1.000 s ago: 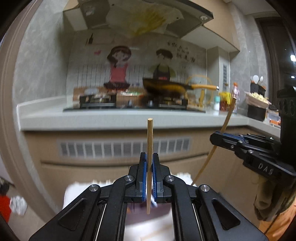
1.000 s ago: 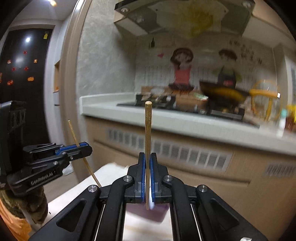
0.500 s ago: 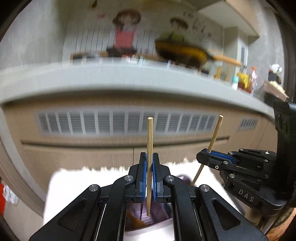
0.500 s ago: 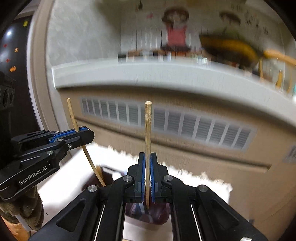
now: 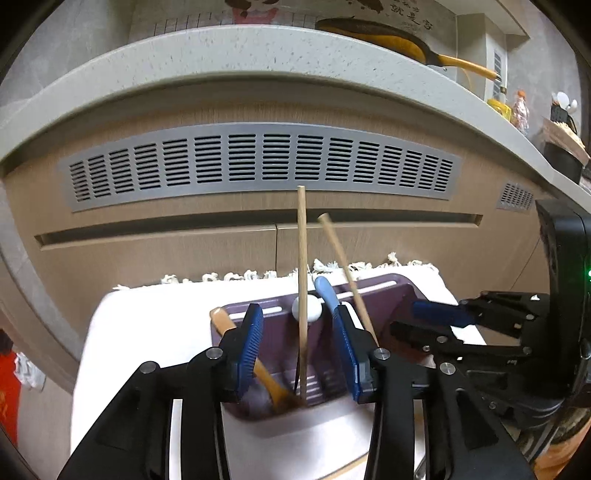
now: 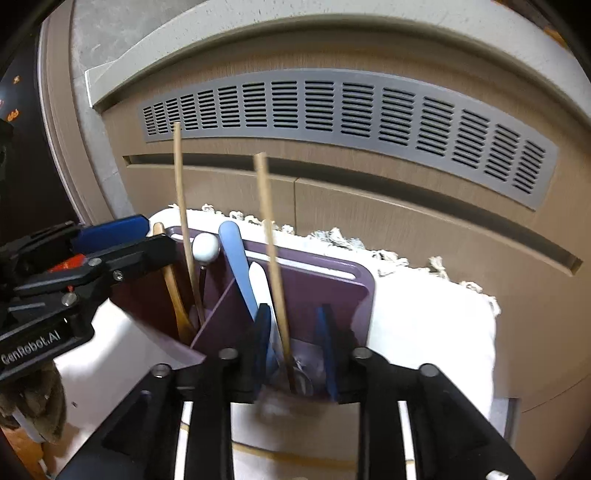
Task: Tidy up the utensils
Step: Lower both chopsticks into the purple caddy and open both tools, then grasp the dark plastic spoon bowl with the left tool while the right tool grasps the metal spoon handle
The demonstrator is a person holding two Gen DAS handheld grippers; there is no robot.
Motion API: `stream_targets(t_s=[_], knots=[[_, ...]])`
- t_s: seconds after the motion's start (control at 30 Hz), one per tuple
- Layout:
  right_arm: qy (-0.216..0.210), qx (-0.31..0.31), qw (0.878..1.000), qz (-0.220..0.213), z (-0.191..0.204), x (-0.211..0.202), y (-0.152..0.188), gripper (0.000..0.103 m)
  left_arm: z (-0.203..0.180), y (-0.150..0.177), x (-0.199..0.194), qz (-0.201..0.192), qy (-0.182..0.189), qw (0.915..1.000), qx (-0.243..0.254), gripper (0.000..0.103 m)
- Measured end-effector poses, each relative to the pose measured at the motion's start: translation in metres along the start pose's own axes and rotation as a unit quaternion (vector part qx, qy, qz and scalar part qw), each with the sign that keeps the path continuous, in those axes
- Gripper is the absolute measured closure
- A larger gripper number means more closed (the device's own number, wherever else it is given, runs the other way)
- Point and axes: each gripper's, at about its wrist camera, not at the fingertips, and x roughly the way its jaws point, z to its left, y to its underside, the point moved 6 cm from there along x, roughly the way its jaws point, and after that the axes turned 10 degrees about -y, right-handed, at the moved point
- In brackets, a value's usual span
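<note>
A purple utensil holder stands on a white cloth. My left gripper is opening. One wooden chopstick stands free between its blue pads, its lower end down in the holder's left compartment beside a wooden spoon. My right gripper is opening too. The second chopstick leans untouched between its pads, resting in the right compartment by a blue handle. Each gripper shows in the other's view: the right gripper, the left gripper.
The white fringed cloth covers a small stand in front of a wooden cabinet with a grey vent grille. Above runs a stone counter edge with a frying pan. A white ball-topped utensil stands in the holder.
Both grippers dropped from counter height to the holder and tilted downward. The two chopsticks went into the holder, and both pairs of jaws parted off them.
</note>
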Motion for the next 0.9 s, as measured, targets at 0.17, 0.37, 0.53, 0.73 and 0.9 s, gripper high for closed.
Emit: stream_targets(t_s=[0.17, 0.37, 0.53, 0.73, 0.9], knots=[[0.023, -0.022, 0.999, -0.013, 0.008, -0.030, 0.022, 0.055, -0.001, 0.011, -0.025, 0.003, 0.003, 0.9999, 0.009, 0.051], [0.056, -0.059, 0.997, -0.009, 0.033, -0.066, 0.066, 0.035, -0.006, 0.038, -0.056, 0.012, 0.011, 0.9996, 0.022, 0.040], [0.060, -0.084, 0.995, 0.000, 0.054, -0.088, 0.105, 0.013, -0.008, 0.078, -0.076, 0.038, 0.029, 0.9987, 0.016, 0.030], [0.046, -0.073, 0.996, 0.020, 0.062, -0.094, 0.143, 0.008, -0.014, 0.137, -0.078, 0.101, 0.054, 0.9933, 0.017, 0.027], [0.017, -0.043, 0.998, 0.046, 0.063, -0.091, 0.172, 0.008, -0.042, 0.164, -0.080, 0.127, 0.101, 0.9851, 0.056, 0.027]])
